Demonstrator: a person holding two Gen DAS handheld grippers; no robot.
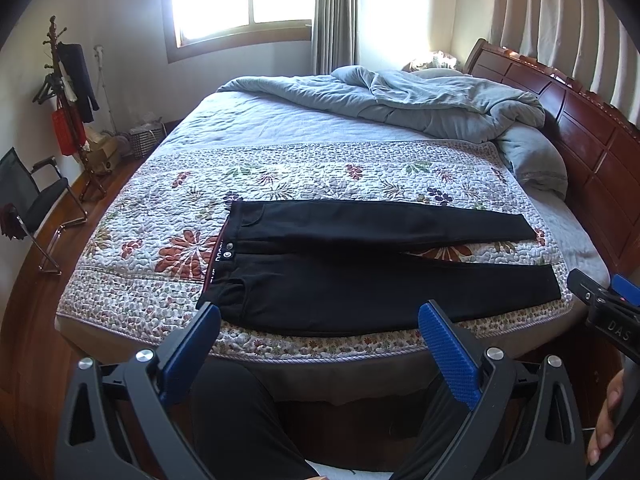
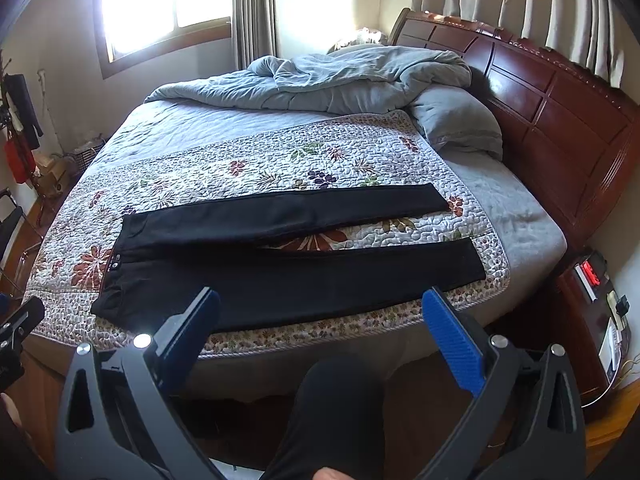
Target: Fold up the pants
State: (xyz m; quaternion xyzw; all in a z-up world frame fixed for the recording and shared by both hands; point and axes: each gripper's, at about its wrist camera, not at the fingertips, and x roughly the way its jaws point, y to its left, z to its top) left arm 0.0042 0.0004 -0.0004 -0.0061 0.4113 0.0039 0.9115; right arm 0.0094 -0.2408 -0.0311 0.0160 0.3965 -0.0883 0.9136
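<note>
Two claws, both with jaws spread wide and empty, held back from the bed edge: left claw [image 1: 320, 312], right claw [image 2: 322, 300]. Black pants [image 1: 360, 272] lie flat and unfolded on the floral quilt [image 1: 280, 168] at the near side of the bed [image 2: 520, 224], waistband to the left, both legs running right and splayed apart so a strip of quilt shows between them. Near leg lies just inside the quilt's front border. Task looks like it's at the start: no fold made, no grasp, neither claw touching fabric. Left to do, as I judge it: bring one leg over the other, then fold along the length. Writing: white letters on the red inner waistband [image 1: 219, 254], only partly legible, maybe "DOO..", not sure. "DAS" printed on the right claw's body, seen at the right edge of the left wrist view. Red display on a nightstand [image 2: 588, 272], digits unreadable. Rumpled grey duvet [image 2: 320, 80] at the far side, well apart from the pants.
</note>
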